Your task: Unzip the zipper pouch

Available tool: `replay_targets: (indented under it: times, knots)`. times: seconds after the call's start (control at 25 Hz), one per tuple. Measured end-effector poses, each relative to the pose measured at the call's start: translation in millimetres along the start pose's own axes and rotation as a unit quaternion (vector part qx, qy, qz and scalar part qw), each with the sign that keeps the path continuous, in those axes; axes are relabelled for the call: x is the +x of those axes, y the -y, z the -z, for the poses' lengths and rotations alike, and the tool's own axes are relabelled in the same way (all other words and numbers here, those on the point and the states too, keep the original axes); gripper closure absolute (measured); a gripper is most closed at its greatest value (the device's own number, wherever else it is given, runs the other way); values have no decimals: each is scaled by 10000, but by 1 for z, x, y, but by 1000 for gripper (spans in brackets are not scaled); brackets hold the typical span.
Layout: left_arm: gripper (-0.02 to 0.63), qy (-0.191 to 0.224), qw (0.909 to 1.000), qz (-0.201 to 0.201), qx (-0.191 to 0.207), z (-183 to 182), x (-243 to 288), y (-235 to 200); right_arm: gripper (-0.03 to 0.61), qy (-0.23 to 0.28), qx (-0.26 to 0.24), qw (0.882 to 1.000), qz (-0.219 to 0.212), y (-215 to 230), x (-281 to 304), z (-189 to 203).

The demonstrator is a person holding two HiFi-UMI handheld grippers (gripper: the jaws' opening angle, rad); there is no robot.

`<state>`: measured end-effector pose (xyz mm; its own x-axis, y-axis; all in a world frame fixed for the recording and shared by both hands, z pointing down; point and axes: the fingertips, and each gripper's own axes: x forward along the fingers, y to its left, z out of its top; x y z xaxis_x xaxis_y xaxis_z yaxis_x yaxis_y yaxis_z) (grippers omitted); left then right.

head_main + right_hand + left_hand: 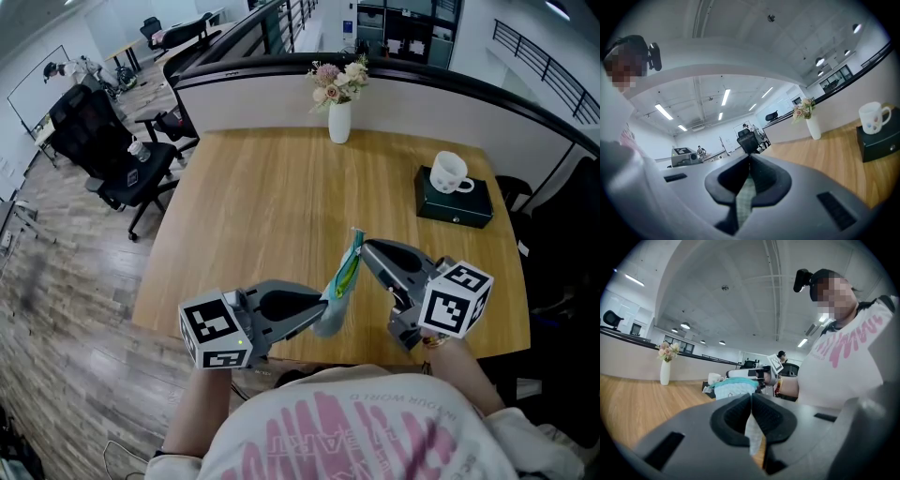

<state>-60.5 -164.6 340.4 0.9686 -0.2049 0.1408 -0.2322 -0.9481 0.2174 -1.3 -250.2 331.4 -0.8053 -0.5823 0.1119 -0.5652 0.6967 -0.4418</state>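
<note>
Surface: pale wooden table (272, 187) in an open office, its boards running away from the person; black office chairs (112, 150) stand to the left.
Other items: white vase (339, 120) of flowers at the far edge; white mug (450, 173) standing on a dark box (455, 204) at far right. All are well apart from the work.
Task item: zipper pouch (342, 281), held in the air over the near table edge between the two grippers. It stands on edge, tilted, touching nothing else.
Left gripper (323, 309): jaws together, pinching the pouch's lower pale fabric; a fold of it hangs below the pads in the left gripper view.
Right gripper (367, 248): jaws together on a thin greenish strip at the pouch's upper end. Whether this is the zipper pull or only the edge, I cannot tell.
Step in hand (judgement): anchoring the pouch before the zipper is drawn; no opened length shows.
Doing it well: keep the left grip fixed as anchor, confirm the right pads hold the pull tab itself, then draw along the line of the teeth with the fabric taut. A sideways tug would likely bunch the cloth.
Materials: soft, limp cloth, pale grey-white body with a teal-green band along the top; flat, slim shape. Pads are matte black and curved.
</note>
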Motion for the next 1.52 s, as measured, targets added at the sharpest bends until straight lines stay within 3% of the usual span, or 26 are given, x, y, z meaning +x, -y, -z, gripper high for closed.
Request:
replay_targets:
  times: [0.76, 1.52]
  knots:
    - [601, 18, 9999, 140, -6, 2, 2, 5, 566, -44, -65, 9998, 187, 11, -6, 2]
    - [601, 94, 9993, 371, 49, -1, 0, 20, 572, 266, 96, 9971, 703, 33, -30, -5]
